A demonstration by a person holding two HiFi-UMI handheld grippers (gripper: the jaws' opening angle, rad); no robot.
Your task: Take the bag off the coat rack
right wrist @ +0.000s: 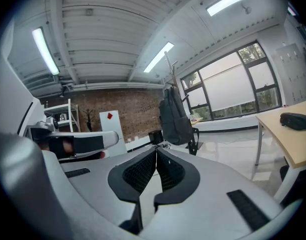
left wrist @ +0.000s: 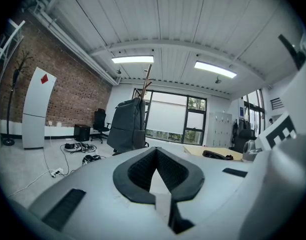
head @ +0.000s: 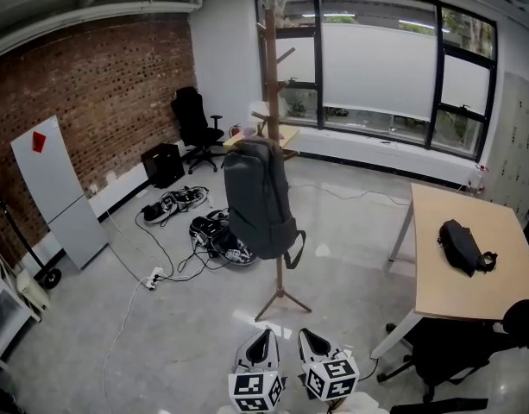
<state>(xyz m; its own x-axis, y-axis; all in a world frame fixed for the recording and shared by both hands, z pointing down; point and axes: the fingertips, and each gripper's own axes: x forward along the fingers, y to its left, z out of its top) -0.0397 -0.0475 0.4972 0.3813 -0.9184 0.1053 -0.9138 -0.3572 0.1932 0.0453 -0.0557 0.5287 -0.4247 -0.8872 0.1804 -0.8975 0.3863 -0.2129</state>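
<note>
1. Judging by where things stand, we have hardly begun: the bag (head: 257, 198) hangs on the coat rack (head: 272, 76), mid-room, well apart from us.
2. We hold the left gripper (head: 261, 343) and right gripper (head: 312, 343) at the near edge, fingers of both pressed together on nothing.
3. Left to do, we judge: approach, open, grasp, lift the bag off.
4. We cannot make out which peg carries the bag, nor its top loop; our hands are cut off below.
</note>
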